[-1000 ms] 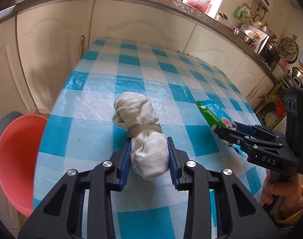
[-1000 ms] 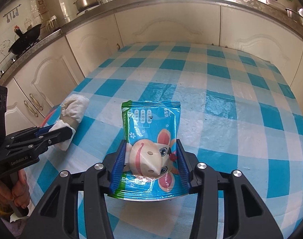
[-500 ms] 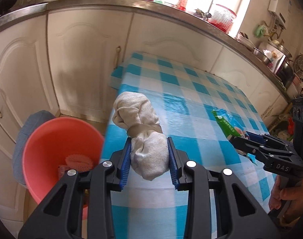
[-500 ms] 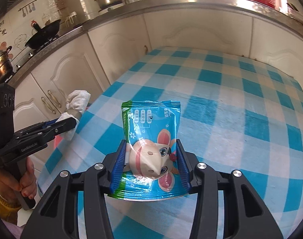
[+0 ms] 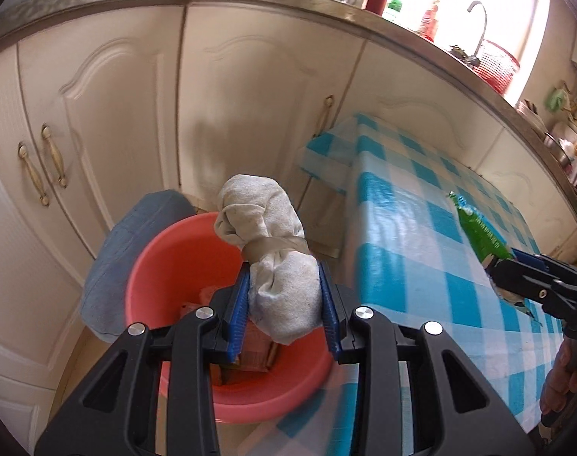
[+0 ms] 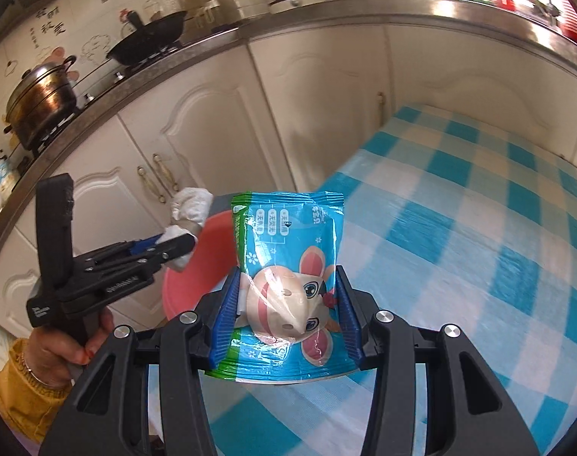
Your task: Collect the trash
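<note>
The left gripper (image 5: 284, 309) is pinching a white rag bundle (image 5: 279, 262) between its two blue pads, which press on the lower half of the bundle; a band of tape is wrapped around its middle, and the upper half stands out past the fingertips. The bundle hangs in the air above a red basin (image 5: 174, 254), which stands on the floor beside the table (image 5: 413, 228) and close to the white cabinet doors (image 5: 109, 125). Inside the basin some packets lie at the bottom, but they are partly hidden and I cannot tell what they are. A blue-grey cushion (image 5: 136, 235) touches the far left side of the basin. The right gripper (image 6: 286, 304) is pinching a blue snack bag (image 6: 288, 266) with a cartoon rabbit on it, its pads pressing on both side edges of the bag. This bag is held in the air over the near left edge of the table, which has a blue and white checked cloth, and its top points toward the basin. In the right wrist view the left gripper with the bundle is seen at the left, over the rim of the basin, well apart from the bag
</note>
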